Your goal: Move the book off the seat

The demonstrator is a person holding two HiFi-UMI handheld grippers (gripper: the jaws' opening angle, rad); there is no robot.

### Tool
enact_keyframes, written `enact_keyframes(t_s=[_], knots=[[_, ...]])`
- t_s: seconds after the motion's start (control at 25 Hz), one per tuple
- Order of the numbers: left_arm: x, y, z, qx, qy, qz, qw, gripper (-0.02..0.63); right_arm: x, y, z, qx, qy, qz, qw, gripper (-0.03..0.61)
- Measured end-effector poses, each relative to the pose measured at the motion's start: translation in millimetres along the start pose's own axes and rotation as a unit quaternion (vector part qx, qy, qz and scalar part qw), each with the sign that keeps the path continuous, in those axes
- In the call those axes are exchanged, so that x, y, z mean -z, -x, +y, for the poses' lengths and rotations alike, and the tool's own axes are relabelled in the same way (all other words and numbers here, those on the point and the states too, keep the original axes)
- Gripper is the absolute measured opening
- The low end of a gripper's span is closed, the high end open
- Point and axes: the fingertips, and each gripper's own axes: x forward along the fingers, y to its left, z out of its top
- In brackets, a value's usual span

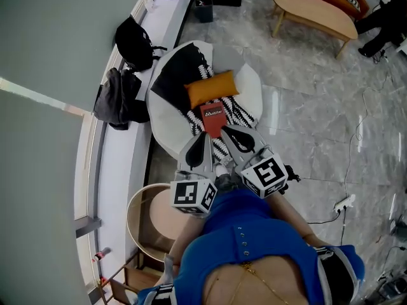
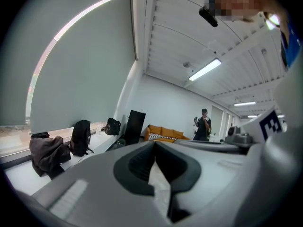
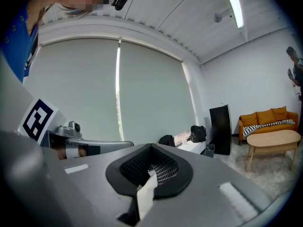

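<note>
Overhead look down a person's blue top (image 1: 245, 234) at two hand-held grippers, side by side and close to the chest, each carrying a marker cube. Left gripper (image 1: 199, 143): jaws shut tight, pads meeting, nothing between them. Right gripper (image 1: 230, 134): likewise shut, pads pressed together, empty. Both pointing forward, away from the body, tips near each other but apart.

Red book (image 1: 214, 118) lying flat on the seat of a round white chair (image 1: 164, 127), directly ahead of the two grippers, between their tips and slightly nearer the right one. Near edge of the book overlapped by the right gripper's tip in the head view; actual contact impossible to tell. Under the book, a black-and-white patterned throw (image 1: 240, 113). Just beyond the book from the grippers, touching its far edge, an orange cushion (image 1: 212, 89).

Left of the left gripper, a white window ledge (image 1: 124, 164) bearing a dark jacket (image 1: 117, 101) and, further ahead, a black backpack (image 1: 135, 43). Below and behind the left gripper, a round wooden side table (image 1: 156, 224). Far ahead and to the right of the right gripper, an oval wooden coffee table (image 1: 315, 11) on a marble-look floor (image 1: 318, 119).

In the left gripper view, well beyond the closed jaws, an orange sofa (image 2: 163, 132) and a standing person in dark clothes (image 2: 203, 126).
</note>
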Motion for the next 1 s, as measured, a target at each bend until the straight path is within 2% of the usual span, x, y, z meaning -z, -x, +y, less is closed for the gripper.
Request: enact_keyframes(t_s=[0.4, 1.0], knots=[[-35.9, -39.6, -9.2, -0.029, -0.002, -0.027, 0.9992, 0.002, -41.3, -21.5, -32.2, -0.05, 0.013, -0.012, 0.999, 0.0], [-37.5, -67.9, -14.7, -0.048, 0.005, -0.026, 0.9985, 0.002, -43.7, -29.0, -61.0, -0.066, 0.01, -0.006, 0.998, 0.0]])
